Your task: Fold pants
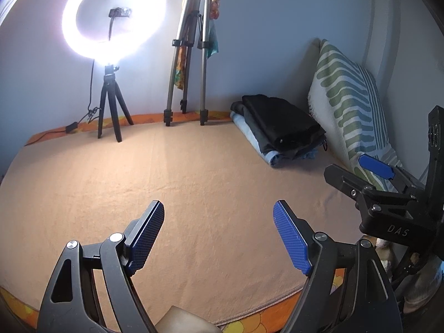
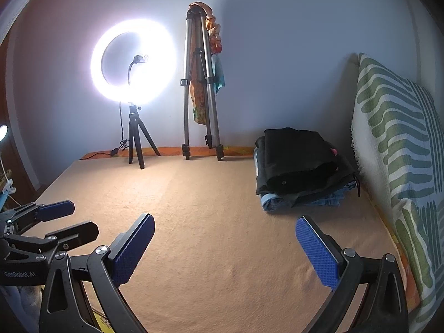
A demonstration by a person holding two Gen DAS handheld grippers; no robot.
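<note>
Tan blanket (image 2: 211, 222) spread flat over the bed, bare in the middle. Folded pants stacked (image 2: 299, 172) at the far right corner, just beside the green-striped cushion (image 2: 396, 144): black pair on top, dark grey and pale denim beneath. Left hand-held gripper (image 1: 219, 236) hovering over the near edge, jaws wide, holding nothing; right hand-held gripper (image 2: 224, 249) likewise wide and empty. Ring light (image 2: 133, 61) and tripod (image 2: 199, 83) standing along the far edge. Likely risks: snagging several layers at once when reaching for the top pair, dragging the whole stack askew; bumping a tripod leg on a wide swing.
</note>
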